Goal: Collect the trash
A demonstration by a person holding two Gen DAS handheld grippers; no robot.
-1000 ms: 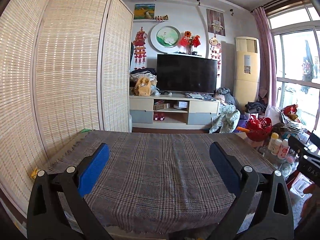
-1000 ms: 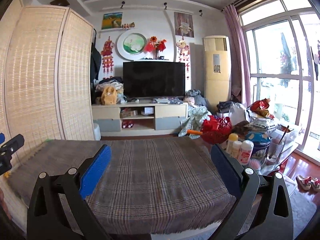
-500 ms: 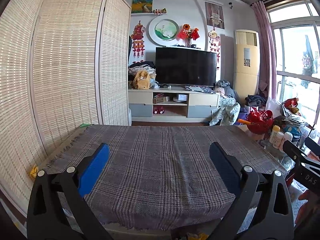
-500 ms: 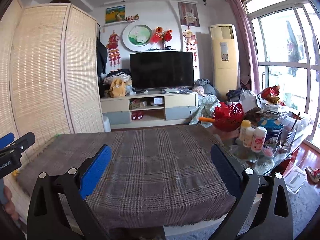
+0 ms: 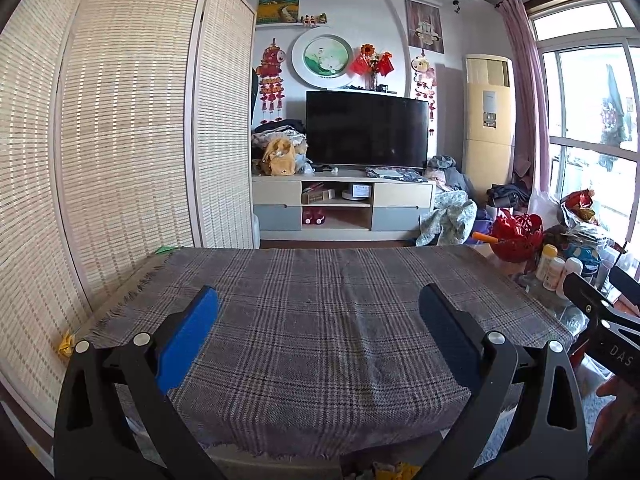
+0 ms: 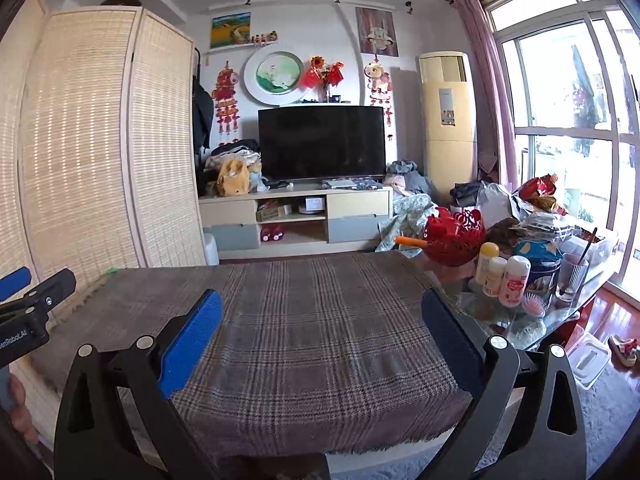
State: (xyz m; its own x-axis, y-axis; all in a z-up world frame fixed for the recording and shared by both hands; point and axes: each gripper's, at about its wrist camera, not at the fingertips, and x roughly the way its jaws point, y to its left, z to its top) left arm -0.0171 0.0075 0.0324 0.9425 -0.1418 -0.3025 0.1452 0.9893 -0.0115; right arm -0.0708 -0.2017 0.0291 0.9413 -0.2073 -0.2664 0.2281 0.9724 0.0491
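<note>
Tilt has changed over the last second: both cameras now look further down onto the plaid-covered surface [image 5: 320, 320]. Left gripper [image 5: 318, 308] and right gripper [image 6: 322, 312] hover with fingers apart, holding nothing. Yellow scraps [image 5: 394, 470], possibly trash, show below the near edge.

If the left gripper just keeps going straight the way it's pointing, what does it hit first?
Probably the plaid cloth over the table: the open left gripper hangs above its near part, aimed slightly down across it. If it cleared the far edge, the TV stand comes next. Depth is unclear.
</note>
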